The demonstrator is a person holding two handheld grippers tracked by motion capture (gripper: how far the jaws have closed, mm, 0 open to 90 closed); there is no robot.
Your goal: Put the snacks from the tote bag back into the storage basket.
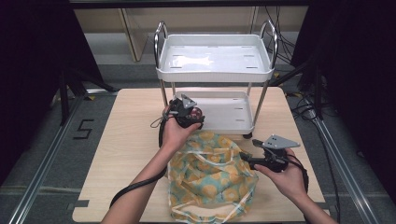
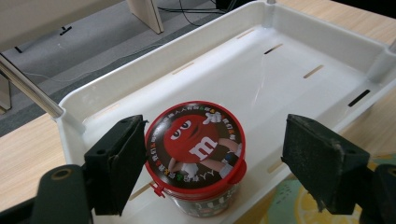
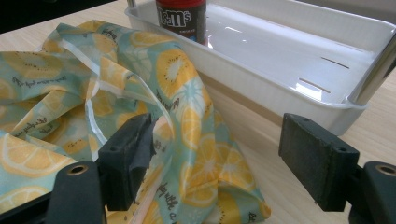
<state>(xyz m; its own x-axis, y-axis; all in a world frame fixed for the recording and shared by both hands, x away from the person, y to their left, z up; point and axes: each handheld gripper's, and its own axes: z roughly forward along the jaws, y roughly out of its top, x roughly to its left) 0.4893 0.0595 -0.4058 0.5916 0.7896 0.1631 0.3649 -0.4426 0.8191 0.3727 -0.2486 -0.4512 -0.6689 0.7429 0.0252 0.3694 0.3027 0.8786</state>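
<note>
A clear candy jar with a red M&M's lid (image 2: 196, 149) stands in the near left corner of the cart's lower white tray (image 2: 211, 43). My left gripper (image 2: 215, 142) hangs over it, open; its left jaw is right beside the lid and its right jaw is well clear. In the high view the left gripper (image 1: 189, 114) is at the tray's (image 1: 229, 127) near left corner. A teal fabric bag printed with lemon slices (image 1: 210, 177) lies crumpled on the table. My right gripper (image 1: 247, 158) is open at the bag's right edge, with the bag's fabric (image 3: 56, 93) against its left jaw.
The white two-tier cart stands at the table's far middle, with its upper tray (image 1: 215, 73) bare and chrome posts (image 1: 262, 100) at the corners. The wooden table (image 1: 126, 140) is bare on the left. The jar (image 3: 182, 18) and the tray wall (image 3: 280, 95) rise beyond the bag.
</note>
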